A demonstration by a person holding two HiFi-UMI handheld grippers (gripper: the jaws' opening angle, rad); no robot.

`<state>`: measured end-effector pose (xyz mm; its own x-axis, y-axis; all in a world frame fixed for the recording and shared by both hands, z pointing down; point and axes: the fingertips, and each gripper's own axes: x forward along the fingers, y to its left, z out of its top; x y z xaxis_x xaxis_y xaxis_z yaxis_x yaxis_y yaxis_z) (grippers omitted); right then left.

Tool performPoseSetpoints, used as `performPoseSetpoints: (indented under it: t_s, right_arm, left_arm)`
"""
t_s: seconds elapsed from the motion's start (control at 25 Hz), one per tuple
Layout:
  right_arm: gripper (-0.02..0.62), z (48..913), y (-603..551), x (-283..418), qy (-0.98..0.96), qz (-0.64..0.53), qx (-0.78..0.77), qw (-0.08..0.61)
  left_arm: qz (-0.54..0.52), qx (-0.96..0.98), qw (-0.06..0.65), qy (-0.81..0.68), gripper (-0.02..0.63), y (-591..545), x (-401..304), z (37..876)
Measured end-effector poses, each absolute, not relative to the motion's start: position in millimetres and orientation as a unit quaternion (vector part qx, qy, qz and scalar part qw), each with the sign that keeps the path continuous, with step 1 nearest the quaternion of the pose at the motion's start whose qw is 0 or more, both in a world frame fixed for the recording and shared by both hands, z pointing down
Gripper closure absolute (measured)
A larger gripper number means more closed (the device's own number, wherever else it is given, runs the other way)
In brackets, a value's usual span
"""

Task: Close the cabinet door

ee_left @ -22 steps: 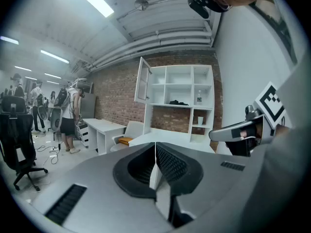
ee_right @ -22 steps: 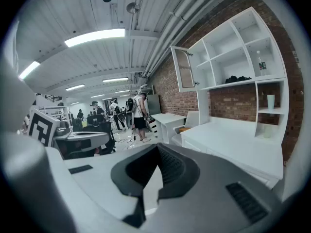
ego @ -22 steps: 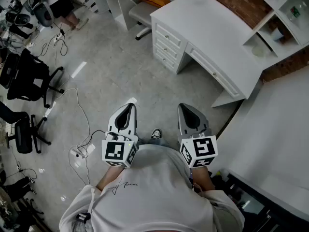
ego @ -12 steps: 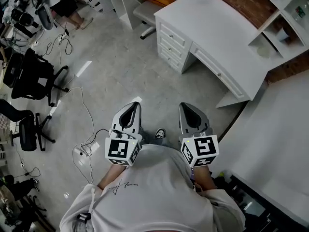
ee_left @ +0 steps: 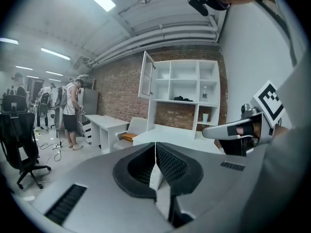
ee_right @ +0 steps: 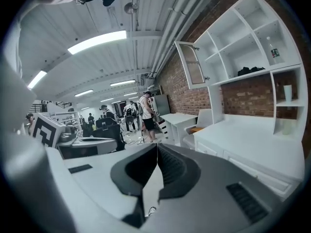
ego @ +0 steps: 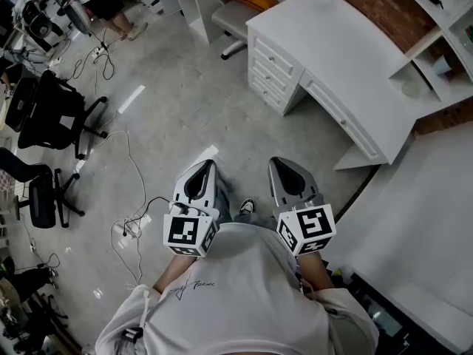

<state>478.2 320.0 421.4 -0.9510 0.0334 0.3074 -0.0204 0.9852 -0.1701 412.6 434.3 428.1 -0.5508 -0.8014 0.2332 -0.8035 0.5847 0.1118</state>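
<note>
The cabinet door point(ee_left: 146, 74), white-framed with a glass pane, stands swung open at the top left of the white shelf unit point(ee_left: 184, 84) on the brick wall. The right gripper view shows the same door point(ee_right: 190, 64) high up, far ahead. My left gripper point(ee_left: 155, 144) and right gripper point(ee_right: 157, 145) are both shut with nothing between the jaws. In the head view the left gripper point(ego: 202, 167) and right gripper point(ego: 281, 164) are held side by side in front of my chest, above the floor, well away from the cabinet.
A curved white desk point(ego: 347, 58) with drawers stands ahead at the right, a chair with an orange cushion point(ego: 244, 2) behind it. Black office chairs point(ego: 55, 113) and loose cables point(ego: 133, 220) lie at the left. A person point(ego: 111, 2) stands far left.
The desk and floor have slid right and down in the head view as I shift. Both grippers stay shut and keep their places before my chest.
</note>
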Motion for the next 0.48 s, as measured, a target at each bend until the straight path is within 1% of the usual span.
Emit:
performPoseSetpoints:
  t_s: [0.16, 0.48]
  right_arm:
    - [0.571, 417.7, 322.1, 450.3, -0.984, 0.071, -0.015, 0.160]
    - [0.571, 411.0, 325.3, 373.0, -0.983, 0.063, -0.022, 0.171]
  left_arm:
    - [-0.007, 0.452, 0.125, -0.883, 0.589, 430.5, 385.0, 425.4]
    - [-0.008, 0.470, 0.141, -0.871, 0.589, 426.9, 318.7, 427.6]
